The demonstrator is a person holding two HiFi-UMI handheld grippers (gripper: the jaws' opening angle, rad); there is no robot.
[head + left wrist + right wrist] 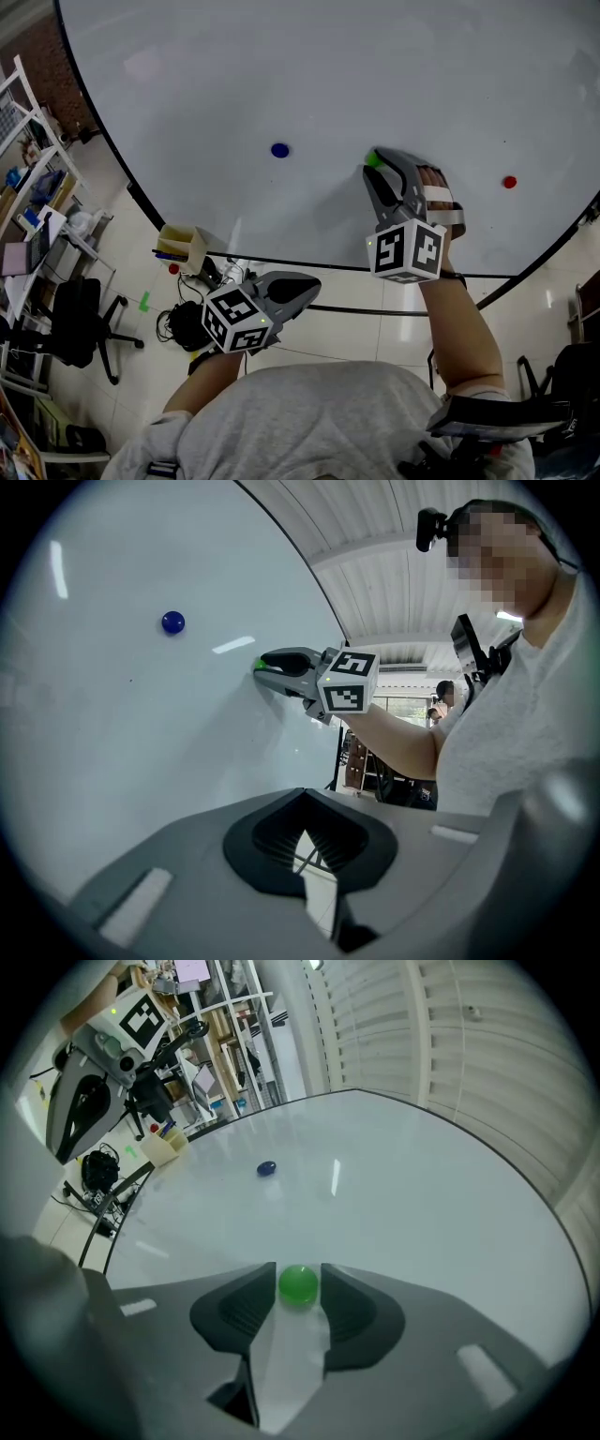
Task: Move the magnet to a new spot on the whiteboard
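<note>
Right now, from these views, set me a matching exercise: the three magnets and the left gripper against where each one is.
1 green magnet
2 blue magnet
3 red magnet
4 left gripper

A away from the board, shut
B by the board's right edge in the head view
C between the right fingers
D mid-board, untouched

Pairs: 1-C, 2-D, 3-B, 4-A
</note>
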